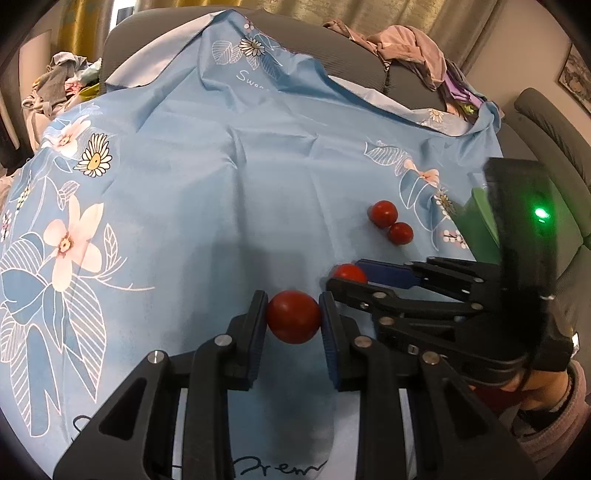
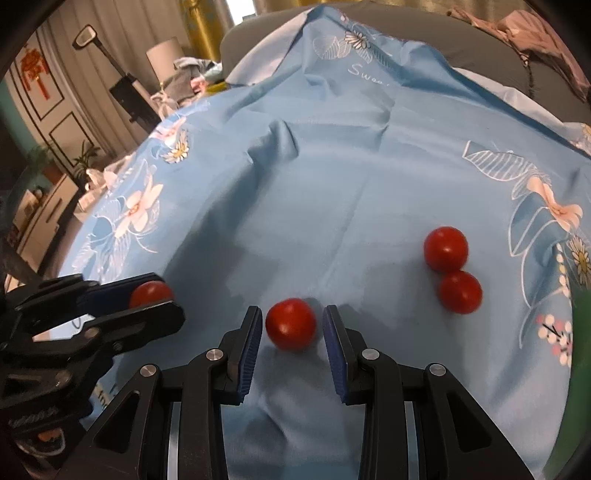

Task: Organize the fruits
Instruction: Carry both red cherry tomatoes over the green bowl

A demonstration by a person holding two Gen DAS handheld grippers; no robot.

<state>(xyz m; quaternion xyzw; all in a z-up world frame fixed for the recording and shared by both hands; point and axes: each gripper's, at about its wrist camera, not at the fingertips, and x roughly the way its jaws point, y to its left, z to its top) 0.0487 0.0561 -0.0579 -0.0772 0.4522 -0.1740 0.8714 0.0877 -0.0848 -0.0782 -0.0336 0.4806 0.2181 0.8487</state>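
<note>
1. Left gripper: pinching a red tomato, both blue pads tight against its sides, lifted just clear of the cloth at the near middle.
2. Right gripper: jaws only narrowly apart, second tomato between the pads, a thin strip of cloth visible on each side of it. Not seen pressing. Looks to sit on the cloth with its shadow right under it.
3. Both grippers side by side at the near edge, left one left of the right one, tips close together but apart.
4. Two more loose on the cloth, farther off and to the right: far tomato and near tomato, touching each other, well clear of both grippers.
5. Underneath everything: blue flowered cloth, creased, draped up over a grey sofa back at the far side.
6. At the right edge, just beyond the loose pair: green object, mostly hidden behind the right gripper's body, shape unclear.
7. Heap of clothes on the sofa back, far right.
8. Sleeve behind the right gripper, near right.
</note>
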